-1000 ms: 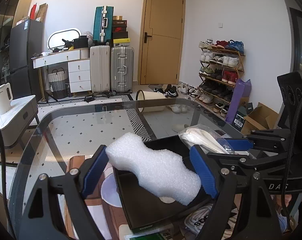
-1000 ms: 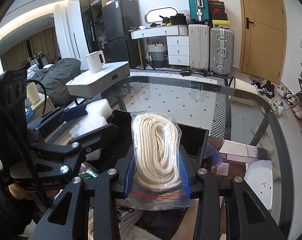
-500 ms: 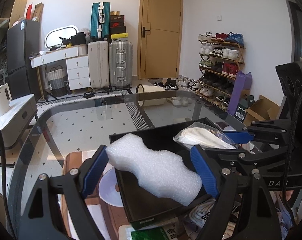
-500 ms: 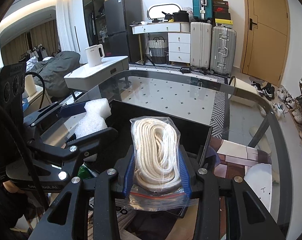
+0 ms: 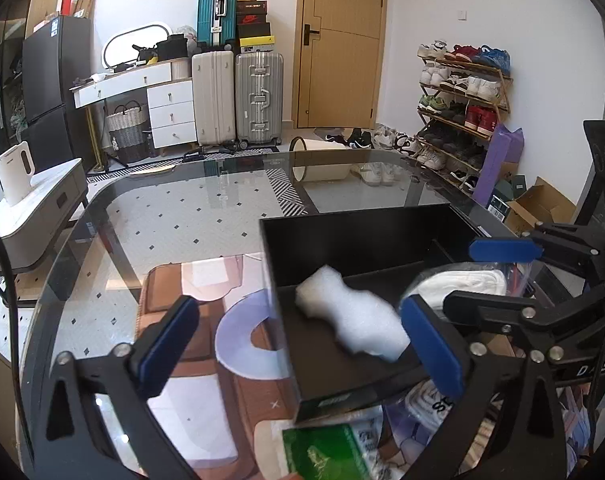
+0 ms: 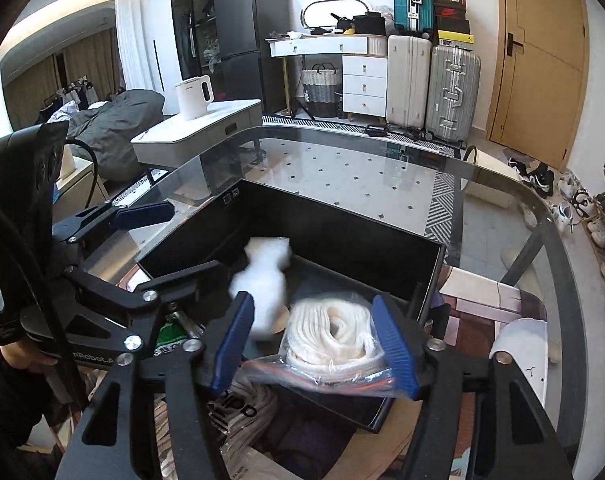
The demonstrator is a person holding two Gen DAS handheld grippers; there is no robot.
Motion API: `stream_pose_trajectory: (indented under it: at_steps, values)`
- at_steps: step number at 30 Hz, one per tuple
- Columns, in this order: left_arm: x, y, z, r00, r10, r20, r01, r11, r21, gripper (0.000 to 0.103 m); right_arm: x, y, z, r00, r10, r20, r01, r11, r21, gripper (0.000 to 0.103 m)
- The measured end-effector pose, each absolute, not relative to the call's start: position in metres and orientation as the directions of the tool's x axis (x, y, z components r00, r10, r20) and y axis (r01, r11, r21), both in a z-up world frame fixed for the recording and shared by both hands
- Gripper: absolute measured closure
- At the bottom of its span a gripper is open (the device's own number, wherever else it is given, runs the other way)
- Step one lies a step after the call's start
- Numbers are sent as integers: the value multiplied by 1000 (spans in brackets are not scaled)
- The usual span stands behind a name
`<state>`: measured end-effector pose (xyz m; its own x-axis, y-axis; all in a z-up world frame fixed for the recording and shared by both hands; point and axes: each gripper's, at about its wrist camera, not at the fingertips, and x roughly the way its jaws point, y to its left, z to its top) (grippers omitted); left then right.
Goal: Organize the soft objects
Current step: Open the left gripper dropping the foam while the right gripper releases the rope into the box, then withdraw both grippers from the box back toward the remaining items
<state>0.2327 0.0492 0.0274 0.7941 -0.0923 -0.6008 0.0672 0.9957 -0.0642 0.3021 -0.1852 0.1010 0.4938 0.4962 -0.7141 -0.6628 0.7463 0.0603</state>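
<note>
A black open box (image 5: pixel 342 236) (image 6: pixel 334 220) stands on the glass table. A white foam piece (image 5: pixel 350 320) (image 6: pixel 264 276), blurred, is inside the box, free of any finger. My left gripper (image 5: pixel 298 344) is open and empty, its jaws wide apart over the box's left wall. My right gripper (image 6: pixel 312 340) is open around a clear zip bag of coiled white rope (image 6: pixel 332 336) (image 5: pixel 462 284), which rests over the box's near part; the blue pads (image 6: pixel 394 344) stand apart from the bag.
The glass table (image 5: pixel 182 208) (image 6: pixel 362 168) reaches far ahead of the box. A green packet (image 5: pixel 326 452) and printed bags (image 6: pixel 238 412) lie by the box's near side. A white side table with a kettle (image 6: pixel 194 96) stands to the left.
My left gripper opened and let go of the foam piece, which dropped into the box. My right gripper opened and the rope bag sank lower toward the box.
</note>
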Motion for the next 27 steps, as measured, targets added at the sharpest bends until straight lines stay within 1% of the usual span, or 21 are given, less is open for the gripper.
stream_pose_trajectory:
  at_steps: [3, 7, 9, 14, 21, 27]
  values:
    - [224, 50, 31, 799, -100, -594, 80, 995, -60, 0, 295, -194, 110, 525, 520, -674, -654, 753, 72, 18]
    - [209, 54, 39, 805, -114, -582, 84, 993, -78, 0, 288, -209, 122, 563, 510, -650, -617, 783, 80, 9]
    - [202, 57, 44, 810, -118, -574, 80, 993, -91, 0, 280, -217, 129, 572, 514, -639, -596, 796, 106, 2]
    - [178, 58, 54, 823, -120, -555, 77, 992, -102, 0, 258, -238, 138, 576, 531, -622, -556, 812, 178, 1]
    - [149, 61, 61, 832, -110, -544, 55, 992, -116, 0, 222, -252, 140, 580, 526, -622, -545, 818, 183, 1]
    - [127, 59, 57, 820, -94, -564, 47, 994, -97, 0, 200, -262, 133, 579, 525, -624, -530, 824, 202, 1]
